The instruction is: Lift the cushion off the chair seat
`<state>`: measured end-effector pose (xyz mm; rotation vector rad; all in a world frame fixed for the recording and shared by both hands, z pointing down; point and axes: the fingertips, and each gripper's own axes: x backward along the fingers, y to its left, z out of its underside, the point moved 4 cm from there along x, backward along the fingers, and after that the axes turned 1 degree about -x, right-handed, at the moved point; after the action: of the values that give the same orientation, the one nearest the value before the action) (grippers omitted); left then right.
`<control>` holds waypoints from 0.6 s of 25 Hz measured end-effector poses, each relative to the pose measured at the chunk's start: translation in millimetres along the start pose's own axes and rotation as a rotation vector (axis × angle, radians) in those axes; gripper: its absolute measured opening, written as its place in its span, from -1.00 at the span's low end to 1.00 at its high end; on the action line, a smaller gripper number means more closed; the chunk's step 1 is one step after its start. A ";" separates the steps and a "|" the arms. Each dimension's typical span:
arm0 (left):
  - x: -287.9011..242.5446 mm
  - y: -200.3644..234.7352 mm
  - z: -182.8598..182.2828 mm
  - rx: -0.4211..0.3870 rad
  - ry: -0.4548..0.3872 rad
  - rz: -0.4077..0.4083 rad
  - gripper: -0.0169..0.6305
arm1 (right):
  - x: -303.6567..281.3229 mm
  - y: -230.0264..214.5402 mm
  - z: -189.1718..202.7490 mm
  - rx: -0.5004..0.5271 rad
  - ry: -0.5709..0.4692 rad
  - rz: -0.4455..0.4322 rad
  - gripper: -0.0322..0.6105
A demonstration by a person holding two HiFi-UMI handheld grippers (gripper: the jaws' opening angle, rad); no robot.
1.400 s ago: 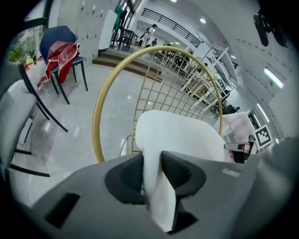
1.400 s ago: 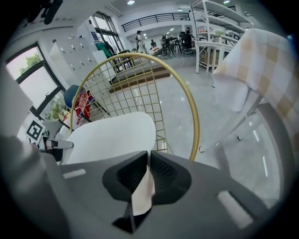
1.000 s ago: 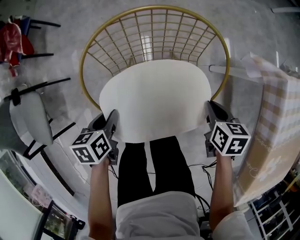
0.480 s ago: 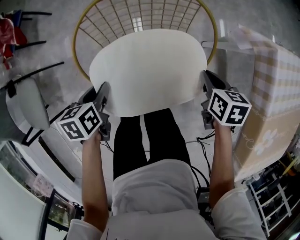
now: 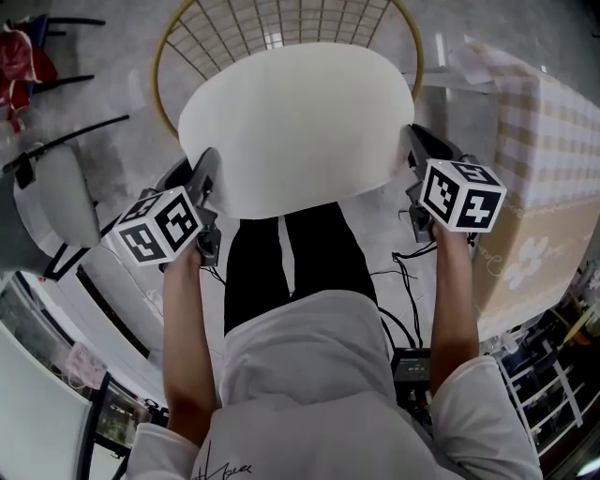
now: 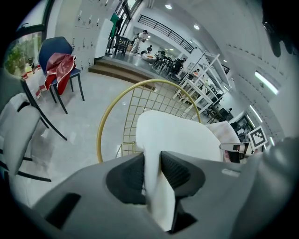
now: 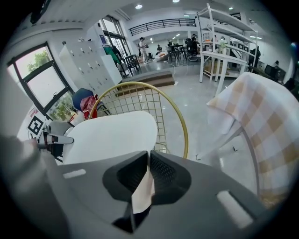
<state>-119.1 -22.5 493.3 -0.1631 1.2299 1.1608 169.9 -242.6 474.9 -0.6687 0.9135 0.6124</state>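
Note:
A round white cushion [image 5: 295, 122] hangs flat between my two grippers, above the gold wire chair [image 5: 281, 28]. My left gripper [image 5: 202, 192] is shut on the cushion's left edge, and in the left gripper view the white cushion [image 6: 180, 137] runs between the dark pads [image 6: 128, 175]. My right gripper [image 5: 417, 164] is shut on the right edge; the right gripper view shows a thin fold of the cushion [image 7: 145, 186] pinched between its jaws. The chair's gold rim [image 7: 180, 116] lies below and behind the cushion.
A table under a checked cloth [image 5: 544, 159] stands close on the right. A grey chair [image 5: 56, 202] is at the left, a blue chair with red cloth [image 6: 58, 63] beyond it. The person's legs [image 5: 291, 262] stand just below the cushion. Cables [image 5: 403, 281] lie on the floor.
Both grippers have risen with the cushion, which now sits higher over the chair's wire seat and covers more of it in the head view.

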 end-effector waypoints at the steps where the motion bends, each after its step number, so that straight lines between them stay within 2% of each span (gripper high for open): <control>1: 2.6 -0.1 -0.8 -0.001 -0.001 0.001 -0.62 | 2.4 2.2 -0.6 0.000 -0.001 -0.002 -0.82; 15: 44.7 -10.5 -12.7 -0.019 -0.031 0.018 -0.63 | 40.3 24.4 -11.4 -0.018 -0.040 -0.007 -0.82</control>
<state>-124.6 -8.9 448.0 -0.1482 1.1951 1.1865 165.7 -227.7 429.0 -0.6736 0.8693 0.6263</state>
